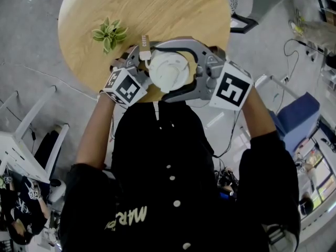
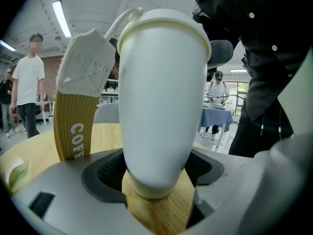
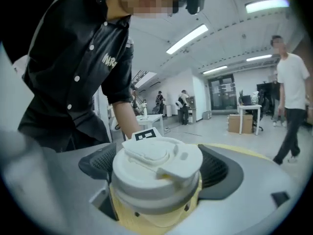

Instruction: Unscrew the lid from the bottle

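A white bottle (image 1: 167, 71) stands near the front edge of a round wooden table (image 1: 157, 4), seen from above. Its white lid (image 3: 156, 163) has a flip cap, and a tan strap (image 2: 73, 126) with a white tab hangs from the lid's rim. My left gripper (image 2: 156, 180) is shut low on the bottle's body (image 2: 161, 102), just above the tabletop. My right gripper (image 3: 156, 175) is shut around the lid from the other side. In the head view the left gripper (image 1: 144, 70) reaches in from the left, and the right gripper (image 1: 176, 70) curls its grey fingers round the bottle's top.
A small green plant (image 1: 109, 34) sits on the table left of and behind the bottle. A chair (image 1: 247, 4) stands at the table's far right, a white rack (image 1: 21, 140) on the floor at the left. A person in a white shirt (image 3: 291, 97) walks in the background.
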The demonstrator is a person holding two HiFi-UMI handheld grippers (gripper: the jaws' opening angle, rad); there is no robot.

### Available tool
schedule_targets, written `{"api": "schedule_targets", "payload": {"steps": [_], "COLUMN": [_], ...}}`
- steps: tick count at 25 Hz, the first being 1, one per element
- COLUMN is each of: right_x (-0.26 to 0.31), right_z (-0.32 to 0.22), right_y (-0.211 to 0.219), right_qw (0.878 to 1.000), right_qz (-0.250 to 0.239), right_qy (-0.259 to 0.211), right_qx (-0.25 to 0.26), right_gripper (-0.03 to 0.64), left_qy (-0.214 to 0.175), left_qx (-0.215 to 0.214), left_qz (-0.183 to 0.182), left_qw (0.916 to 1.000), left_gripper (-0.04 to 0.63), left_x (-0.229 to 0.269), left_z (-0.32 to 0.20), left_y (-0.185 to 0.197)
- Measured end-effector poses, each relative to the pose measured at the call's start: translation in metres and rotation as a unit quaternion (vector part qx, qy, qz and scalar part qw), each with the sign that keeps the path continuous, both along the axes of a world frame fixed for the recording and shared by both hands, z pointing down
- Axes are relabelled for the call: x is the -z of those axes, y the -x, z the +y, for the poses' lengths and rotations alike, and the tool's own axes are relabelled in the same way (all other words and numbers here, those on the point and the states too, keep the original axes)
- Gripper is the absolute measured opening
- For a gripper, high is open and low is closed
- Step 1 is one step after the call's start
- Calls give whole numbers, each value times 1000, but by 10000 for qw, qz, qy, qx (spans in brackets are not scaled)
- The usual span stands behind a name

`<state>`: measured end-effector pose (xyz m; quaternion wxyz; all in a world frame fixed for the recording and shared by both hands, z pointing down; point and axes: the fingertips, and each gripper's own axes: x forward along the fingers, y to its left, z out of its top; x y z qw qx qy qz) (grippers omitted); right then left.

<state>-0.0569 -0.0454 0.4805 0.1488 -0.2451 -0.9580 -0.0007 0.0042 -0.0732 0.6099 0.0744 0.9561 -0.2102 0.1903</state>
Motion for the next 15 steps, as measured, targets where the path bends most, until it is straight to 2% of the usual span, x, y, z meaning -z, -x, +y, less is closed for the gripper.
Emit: {"api": "schedule_targets", "payload": {"steps": [1, 4, 8, 12, 15], "right_x": [1, 9, 9, 5, 4], "right_z": [-3, -14, -20, -23, -26], "right_y": [-3, -9, -7, -7, -8], "right_qw": [9995, 9893, 9661, 9438, 9368], "right_qz": [71, 111, -38, -103, -114], "right_qy": [176, 562, 135, 137, -83], "right_qx": [-239, -1342, -2578, -3301, -3494], "right_gripper": [526, 535, 534, 513, 457], "left_qy": [6, 16, 26, 21, -2], "left_qx": [8, 28, 28, 45, 50], "left_qz": [11, 24, 0, -2, -24], "left_qw": [10000, 10000, 10000, 10000, 10000], "left_gripper": [360, 360, 360, 360, 360], "left_x": [0, 1, 1, 2, 2], "left_z": [0, 1, 1, 1, 1], "left_y": [0, 0, -1, 0, 0]}}
